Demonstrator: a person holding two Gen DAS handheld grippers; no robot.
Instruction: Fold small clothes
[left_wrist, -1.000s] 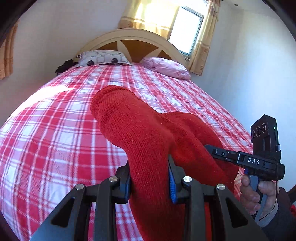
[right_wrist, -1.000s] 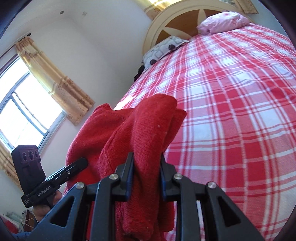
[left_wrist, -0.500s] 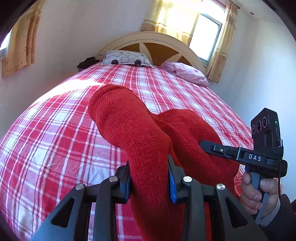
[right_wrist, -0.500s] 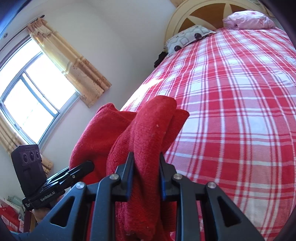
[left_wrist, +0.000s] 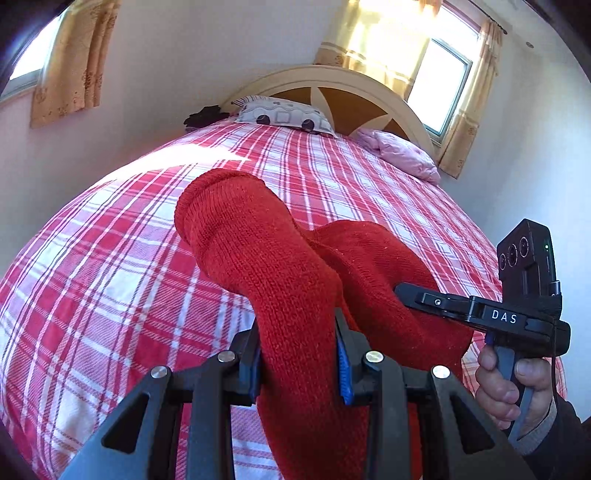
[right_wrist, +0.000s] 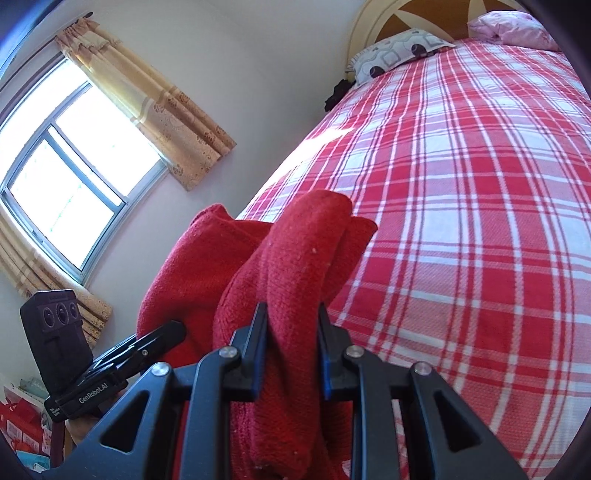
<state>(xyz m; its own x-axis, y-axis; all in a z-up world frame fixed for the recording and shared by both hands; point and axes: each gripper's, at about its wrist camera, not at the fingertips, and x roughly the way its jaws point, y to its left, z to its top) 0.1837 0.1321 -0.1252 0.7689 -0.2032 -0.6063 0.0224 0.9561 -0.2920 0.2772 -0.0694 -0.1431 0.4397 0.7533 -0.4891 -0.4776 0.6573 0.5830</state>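
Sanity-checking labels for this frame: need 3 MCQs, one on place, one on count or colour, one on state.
1. Where are the pillows?
A. By the headboard
B. On the floor
C. Under the garment

2. How many pillows are on the bed?
A. One
B. Two
C. Four

3. The left gripper is:
A. Wide open, empty
B. Shut on the red knit garment
C. Resting on a pillow

Key: 1 A, the patterned pillow and pink pillow lie against the headboard. 2 B, only those two show. 3 B, the left gripper pinches the red knit garment.
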